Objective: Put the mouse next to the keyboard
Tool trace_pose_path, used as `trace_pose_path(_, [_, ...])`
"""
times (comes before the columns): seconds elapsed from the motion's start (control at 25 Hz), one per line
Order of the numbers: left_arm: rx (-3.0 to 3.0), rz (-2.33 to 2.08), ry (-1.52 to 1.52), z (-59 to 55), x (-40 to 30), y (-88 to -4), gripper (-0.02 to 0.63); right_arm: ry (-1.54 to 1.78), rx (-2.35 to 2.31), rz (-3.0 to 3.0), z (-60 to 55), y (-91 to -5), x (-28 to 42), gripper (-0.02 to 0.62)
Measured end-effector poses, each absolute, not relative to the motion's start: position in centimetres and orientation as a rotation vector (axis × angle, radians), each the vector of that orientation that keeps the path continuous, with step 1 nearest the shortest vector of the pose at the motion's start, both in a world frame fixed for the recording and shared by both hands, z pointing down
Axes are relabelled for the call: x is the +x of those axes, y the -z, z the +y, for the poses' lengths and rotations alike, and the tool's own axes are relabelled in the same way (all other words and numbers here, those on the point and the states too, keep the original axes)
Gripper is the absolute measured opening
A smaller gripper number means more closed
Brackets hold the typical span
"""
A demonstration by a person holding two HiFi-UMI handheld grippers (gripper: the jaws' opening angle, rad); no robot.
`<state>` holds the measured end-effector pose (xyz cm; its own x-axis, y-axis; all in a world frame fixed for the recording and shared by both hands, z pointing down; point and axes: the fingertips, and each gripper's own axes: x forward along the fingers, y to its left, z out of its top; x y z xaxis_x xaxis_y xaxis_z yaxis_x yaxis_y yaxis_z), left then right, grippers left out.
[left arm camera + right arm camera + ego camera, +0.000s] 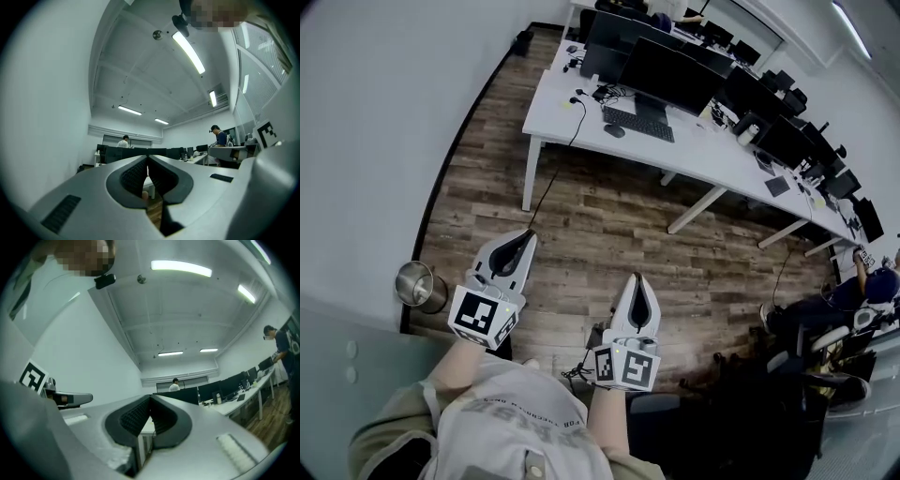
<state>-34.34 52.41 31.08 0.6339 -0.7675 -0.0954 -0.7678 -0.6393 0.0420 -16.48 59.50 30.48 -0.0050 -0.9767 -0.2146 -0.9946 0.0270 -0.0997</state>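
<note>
Two units, left gripper [528,234] and right gripper [637,278], both closed, empty. At 12 o'clock: one mouse [614,130], one keyboard [638,124].

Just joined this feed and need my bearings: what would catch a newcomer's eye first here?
The left gripper and right gripper, both shut and empty, hang over the wooden floor low in the head view. Beyond them, the long white desk carries dark monitors, the keyboard and the mouse.

Matt grey plastic shells on the left gripper [527,236] and right gripper [637,278], with ribbed black pads [136,176]. Below them, a grainy wood-plank floor [609,225]; just left of the left gripper, a shiny metal bin [417,284]; well ahead, a smooth white desk [703,150].
</note>
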Motion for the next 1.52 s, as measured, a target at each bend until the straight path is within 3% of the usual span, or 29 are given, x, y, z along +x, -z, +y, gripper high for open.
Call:
trace_pose_path(0.04, [-2.866,1.301,-0.182,52.5,-34.1,-30.8,0.028,-0.089,-1.998,2.088,59.5,-30.4,-16.4,0.002])
trace_pose_path(0.08, [-2.902,1.267,-0.204,52.6,-33.8,-30.5,0.163,-0.067,-1.958,2.108,59.4,-30.4,-16.4,0.044])
trace_pose_path(0.12, [-2.933,1.246,-0.223,52.6,-33.6,-30.2,0.288,-0.055,-1.929,2.131,59.3,-30.3,-16.4,0.115])
trace_pose_path(0.2, [-2.948,1.242,-0.252,52.4,-33.5,-29.7,0.333,-0.063,-1.913,2.166,59.0,-30.2,-16.2,0.335])
trace_pose_path(0.52, [-2.921,1.198,-0.13,50.5,-32.1,-29.6,0.383,-0.079,-1.95,2.185,57.3,-30.7,-15.3,0.347])
trace_pose_path(1.52, [-3.064,1.122,-0.09,23.9,-28.2,-33.1,0.383,-0.007,-1.997,2.166,33.5,-31.3,-11.9,0.347])
